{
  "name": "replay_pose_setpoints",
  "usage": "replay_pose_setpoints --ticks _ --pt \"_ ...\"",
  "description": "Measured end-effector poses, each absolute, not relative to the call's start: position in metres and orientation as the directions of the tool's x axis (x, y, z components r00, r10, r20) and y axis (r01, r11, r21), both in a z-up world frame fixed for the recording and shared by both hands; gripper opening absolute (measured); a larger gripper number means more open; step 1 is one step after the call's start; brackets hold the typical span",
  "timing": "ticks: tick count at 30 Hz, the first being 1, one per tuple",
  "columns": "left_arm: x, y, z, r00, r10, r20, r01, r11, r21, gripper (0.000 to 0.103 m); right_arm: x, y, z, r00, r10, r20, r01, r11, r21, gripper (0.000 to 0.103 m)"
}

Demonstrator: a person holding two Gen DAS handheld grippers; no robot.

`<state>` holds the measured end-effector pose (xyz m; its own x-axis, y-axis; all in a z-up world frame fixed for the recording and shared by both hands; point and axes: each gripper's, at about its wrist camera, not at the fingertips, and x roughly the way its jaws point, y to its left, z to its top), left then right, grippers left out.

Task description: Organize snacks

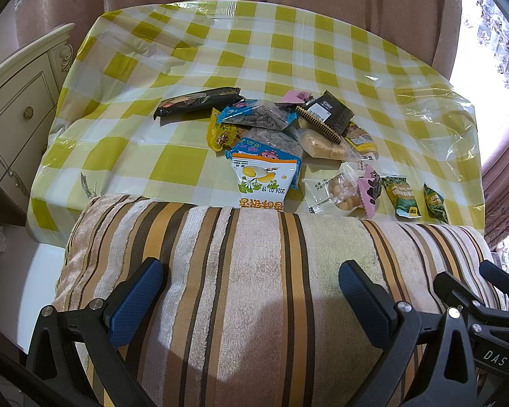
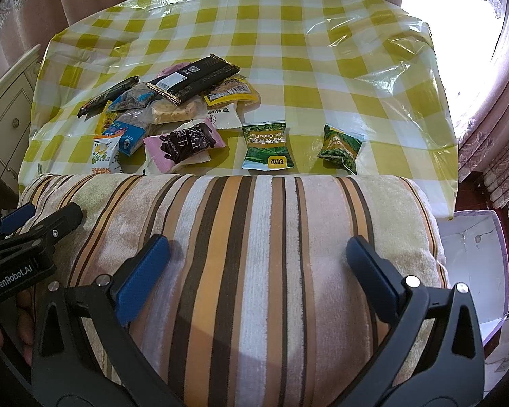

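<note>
Snacks (image 1: 271,135) sit mostly in one jumbled heap on the yellow checked tablecloth (image 1: 254,51), and the sorting looks barely started: only two green pea packets (image 2: 268,146) lie apart to the right of the pile, side by side with a gap between them, perhaps the beginning of a row. Everything else, the long black bar (image 1: 198,101), the pink chocolate pouch (image 2: 186,144) and the clear bags, remains overlapped and left to separate. Both tools hang back over the striped cushion (image 2: 254,254) at the table's near edge. Left gripper (image 1: 251,291) has its jaws spread wide, empty; right gripper (image 2: 258,268) likewise gapes, holding nothing, each aimed toward the pile.
</note>
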<state>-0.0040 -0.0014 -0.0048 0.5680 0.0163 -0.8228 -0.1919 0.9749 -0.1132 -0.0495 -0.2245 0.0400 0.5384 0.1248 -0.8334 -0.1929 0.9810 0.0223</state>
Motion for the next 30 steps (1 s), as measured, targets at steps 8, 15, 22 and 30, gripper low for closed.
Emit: replay_pose_setpoints --ticks 8,15,22,30 --pt "-0.004 -0.001 -0.005 0.568 0.017 -0.823 -0.192 0.975 -0.113 0.103 -0.050 -0.224 0.040 0.538 0.125 -0.833 -0.193 0.981 0.022 0.103" --pt "-0.004 -0.001 -0.005 0.568 0.017 -0.823 -0.192 0.975 -0.113 0.103 -0.050 -0.224 0.040 0.538 0.124 -0.833 -0.193 0.981 0.022 0.103" --pt "-0.002 -0.001 -0.005 0.564 0.015 -0.826 -0.190 0.975 -0.112 0.103 -0.050 -0.224 0.040 0.547 0.123 -0.828 -0.192 0.981 0.019 0.103" --pt "0.022 0.001 -0.006 0.550 -0.029 -0.835 -0.152 0.979 -0.134 0.103 -0.043 -0.228 0.041 0.521 0.149 -0.841 -0.221 0.975 0.036 0.103"
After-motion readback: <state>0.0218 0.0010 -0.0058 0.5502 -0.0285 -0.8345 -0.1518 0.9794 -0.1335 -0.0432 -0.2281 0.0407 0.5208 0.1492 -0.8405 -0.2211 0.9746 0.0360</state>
